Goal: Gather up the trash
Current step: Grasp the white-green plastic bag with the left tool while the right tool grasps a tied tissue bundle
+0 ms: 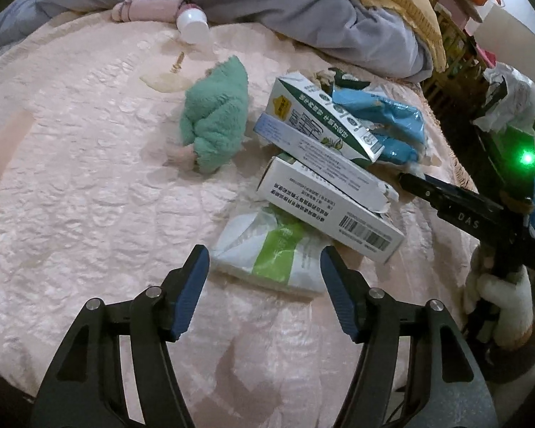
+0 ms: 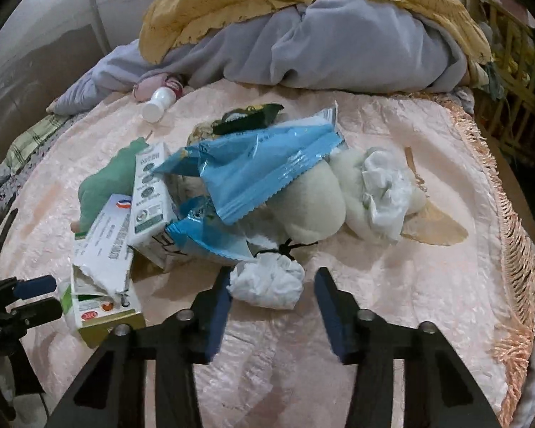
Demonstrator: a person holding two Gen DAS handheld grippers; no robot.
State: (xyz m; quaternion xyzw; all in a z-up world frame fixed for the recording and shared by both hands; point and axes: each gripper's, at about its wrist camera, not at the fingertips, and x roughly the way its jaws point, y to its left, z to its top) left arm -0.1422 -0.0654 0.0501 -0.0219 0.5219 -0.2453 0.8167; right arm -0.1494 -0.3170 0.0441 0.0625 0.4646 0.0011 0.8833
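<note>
Pink bedspread (image 2: 392, 249), trash heaped mid-frame in both views. Right tongs (image 2: 271, 292) are open, straddling a crumpled tissue (image 2: 267, 281) at lower centre, pads not pressing. Left tongs (image 1: 264, 267) are open around a white-green packet (image 1: 267, 253) that lies under a white box (image 1: 324, 210). Behind: milk carton (image 1: 314, 121), blue wrapper (image 2: 264, 171), green cloth (image 1: 217, 121). Step looks like pre-grasp on both. Next: close on tissue and packet, then lift; the box may slide.
</note>
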